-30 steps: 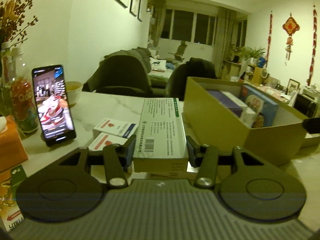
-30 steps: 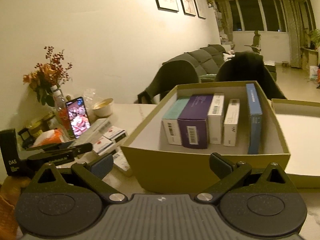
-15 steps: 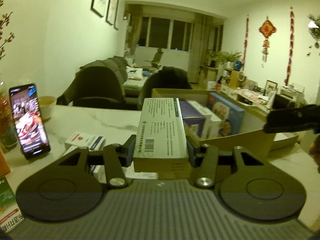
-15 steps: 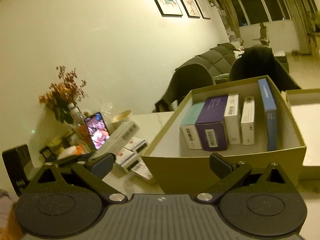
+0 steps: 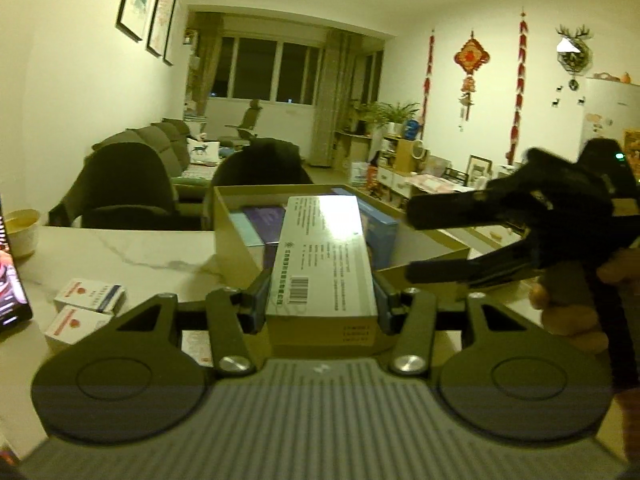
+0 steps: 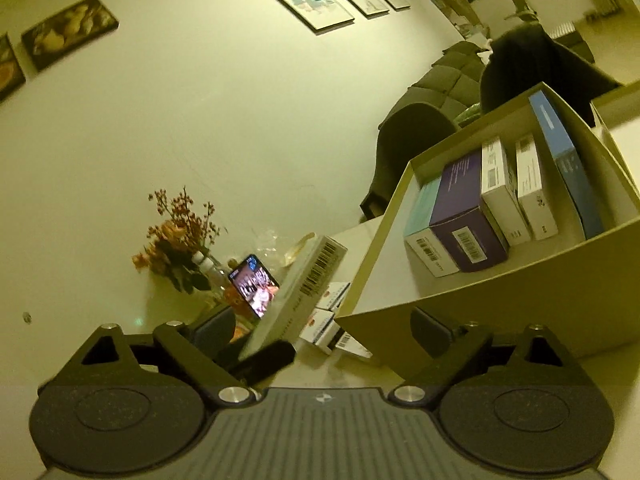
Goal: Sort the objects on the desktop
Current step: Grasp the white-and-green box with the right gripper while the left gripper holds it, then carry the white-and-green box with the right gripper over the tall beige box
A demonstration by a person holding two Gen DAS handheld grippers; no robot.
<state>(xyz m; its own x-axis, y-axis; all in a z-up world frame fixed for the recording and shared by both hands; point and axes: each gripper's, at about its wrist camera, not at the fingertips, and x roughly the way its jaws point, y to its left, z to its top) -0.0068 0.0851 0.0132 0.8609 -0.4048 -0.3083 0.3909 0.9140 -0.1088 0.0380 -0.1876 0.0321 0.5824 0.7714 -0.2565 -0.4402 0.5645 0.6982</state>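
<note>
Left gripper (image 5: 322, 300), jaws clamped on a long white medicine carton (image 5: 323, 258) raised before the open cardboard box (image 6: 500, 300) of upright packets; right gripper (image 6: 324, 330), jaws spread, just been closing slightly, nothing between them; two small red-and-white cartons (image 5: 86, 306) flat on the marble tabletop (image 5: 120, 252).

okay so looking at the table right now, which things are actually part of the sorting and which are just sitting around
Part of the sorting:
white box, held by the left gripper
open cardboard box
boxes packed inside
small red-and-white boxes

Lying about:
phone
flowers
bowl
</note>
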